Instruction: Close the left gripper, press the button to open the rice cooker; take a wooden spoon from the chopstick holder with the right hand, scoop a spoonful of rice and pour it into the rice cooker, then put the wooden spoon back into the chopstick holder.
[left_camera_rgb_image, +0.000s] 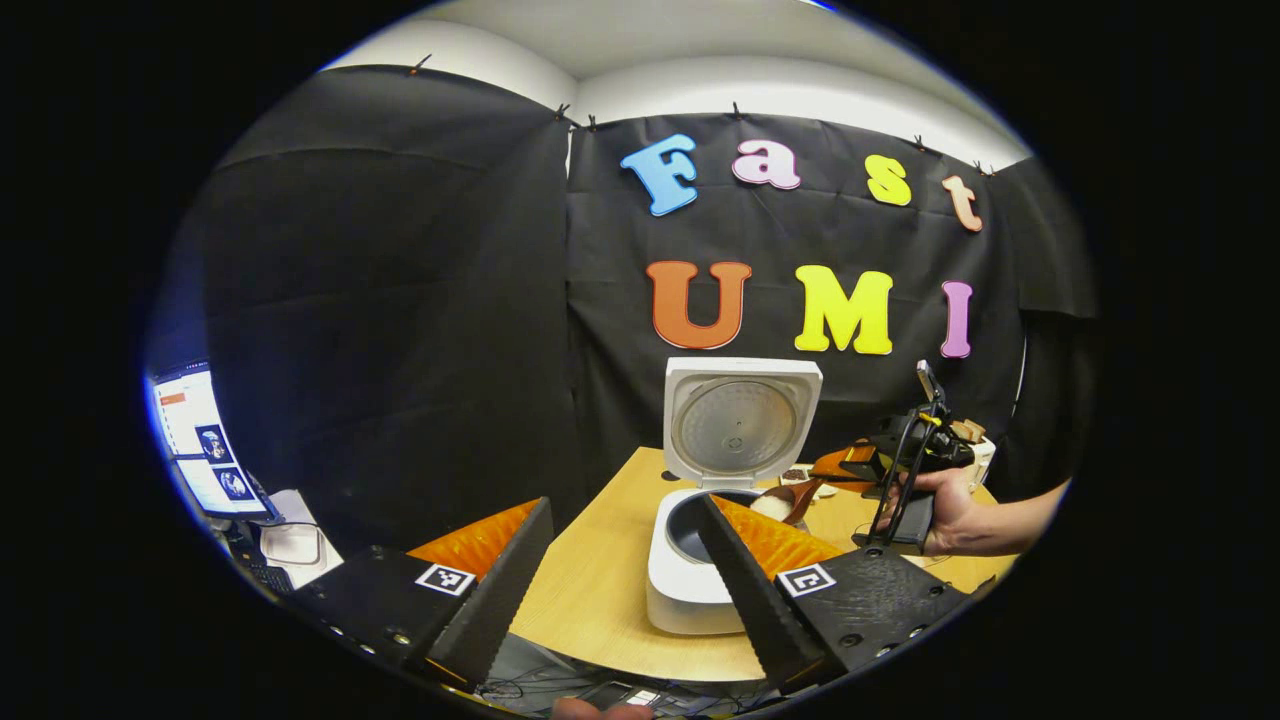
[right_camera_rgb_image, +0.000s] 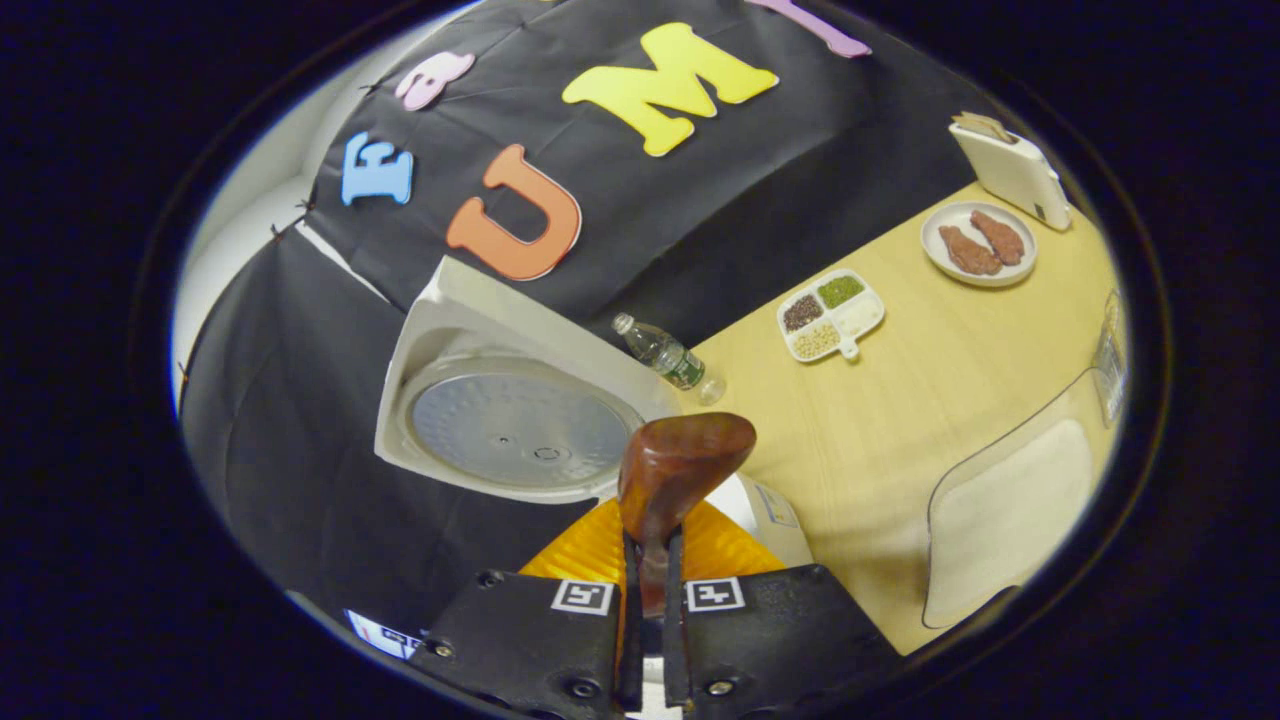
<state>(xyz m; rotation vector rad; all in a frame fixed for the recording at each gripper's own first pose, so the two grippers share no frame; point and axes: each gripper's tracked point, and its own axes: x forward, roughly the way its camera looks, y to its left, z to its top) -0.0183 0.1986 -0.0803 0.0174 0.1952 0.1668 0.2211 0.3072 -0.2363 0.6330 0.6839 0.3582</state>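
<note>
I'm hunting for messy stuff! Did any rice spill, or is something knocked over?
One thing is: a plastic water bottle lies on its side on the table behind the open rice cooker. I see no spilled rice. The right tongs grip the wooden spoon.

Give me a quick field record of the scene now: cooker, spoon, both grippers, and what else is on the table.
rice cooker: on the wooden table, lid up, inner pot exposed
wooden spoon: clamped by its handle in the right gripper, tilted bowl at the pot's rim with rice in it
left gripper: open, holding nothing, held short of the cooker
other items: water bottle, divided grain dish, plate of brown food
task stage: appears to be pouring; spoon not yet returned
</note>
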